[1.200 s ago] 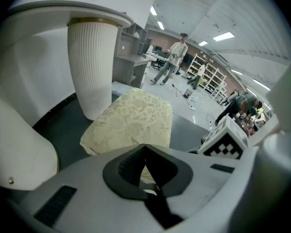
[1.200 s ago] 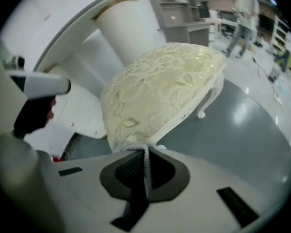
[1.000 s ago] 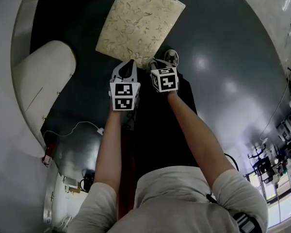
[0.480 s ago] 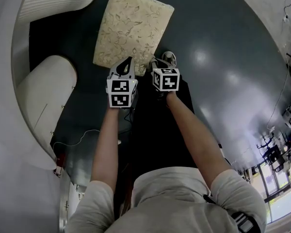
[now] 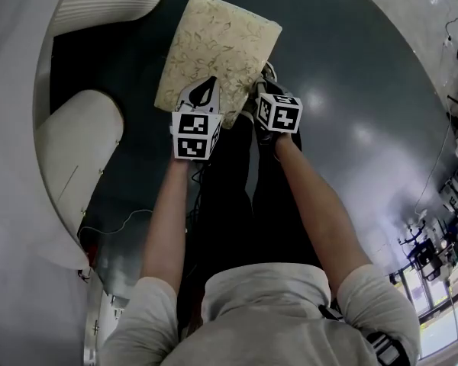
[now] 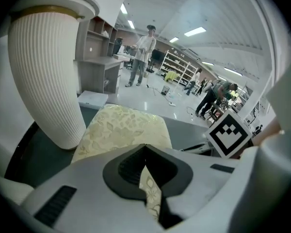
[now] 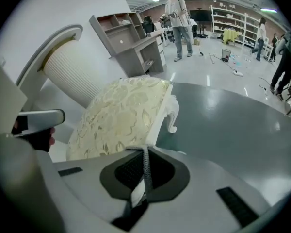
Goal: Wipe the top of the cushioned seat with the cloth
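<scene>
Dark floor; cushioned seat beyond left gripper, right gripper; jaws shut, apparently empty.

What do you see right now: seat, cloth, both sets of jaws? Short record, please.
seat: cream leaf pattern on top, white carved legs, standing on dark floor
cloth: none visible in any view
left gripper: jaws shut, nothing held, by the seat's near edge
right gripper: jaws shut, nothing held, by the seat's near right corner
beside seat: white ribbed column
wiping: not yet begun
</scene>
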